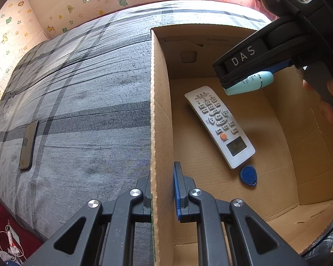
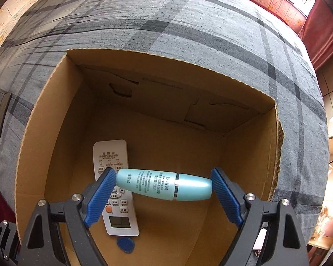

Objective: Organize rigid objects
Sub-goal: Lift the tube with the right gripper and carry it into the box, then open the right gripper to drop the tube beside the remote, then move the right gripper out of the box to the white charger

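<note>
I am holding a pale blue bottle (image 2: 164, 184) end to end in my right hand-held gripper (image 2: 164, 188), its blue pads pressing on the base and the cap, and it is hanging crosswise over the open cardboard box (image 2: 40, 119) that is sitting on the bed (image 2: 188, 22). My left hand-held gripper (image 1: 163, 190) is closed on the box's left wall, one finger outside and one inside, steadying it.

Inside the box, a white remote (image 2: 116, 199) is already lying on the floor at about 7 o'clock in my right view, partly hidden behind the left finger, and a small blue key tag (image 2: 125, 245) is lying just past its display end, close to it but, as far as I can tell, not touching. So two things are looking sorted and the bottle is on its way in; it is not resting on the floor yet.

Out on the bed, at about 9 o'clock in the left view, a dark flat thing, probably a phone (image 1: 28, 145), is lying well apart from the box. I am judging that it is what is left to collect after the bottle.
</note>
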Motion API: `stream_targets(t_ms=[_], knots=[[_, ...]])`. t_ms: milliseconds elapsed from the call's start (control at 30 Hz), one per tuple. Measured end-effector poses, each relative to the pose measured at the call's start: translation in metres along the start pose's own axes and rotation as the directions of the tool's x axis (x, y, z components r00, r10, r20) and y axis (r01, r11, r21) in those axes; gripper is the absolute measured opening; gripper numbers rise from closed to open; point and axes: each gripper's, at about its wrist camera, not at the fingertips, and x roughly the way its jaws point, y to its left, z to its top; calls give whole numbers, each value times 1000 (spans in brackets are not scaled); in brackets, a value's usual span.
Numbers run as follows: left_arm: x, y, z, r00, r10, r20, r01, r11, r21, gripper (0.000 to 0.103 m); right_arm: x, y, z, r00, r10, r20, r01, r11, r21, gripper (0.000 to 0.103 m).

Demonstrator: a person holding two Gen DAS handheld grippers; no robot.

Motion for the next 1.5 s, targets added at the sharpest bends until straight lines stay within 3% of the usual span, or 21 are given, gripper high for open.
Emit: stream_targets(t_ms=[467,1300,1500], knots=[[-1,1,0,1000,-4,1,4,1000,8,13,10,5,8,998,-66,-5,66,998,-22,91],[1,2,1,1000,2,-7,-2,1000,5,13,-54,0,-13,993,24,114,-25,1000,6,90],[1,2,1,1000,8,-7,-8,1000,6,13,-79,-13,-25,987,37,156,-42,999,28,98]])
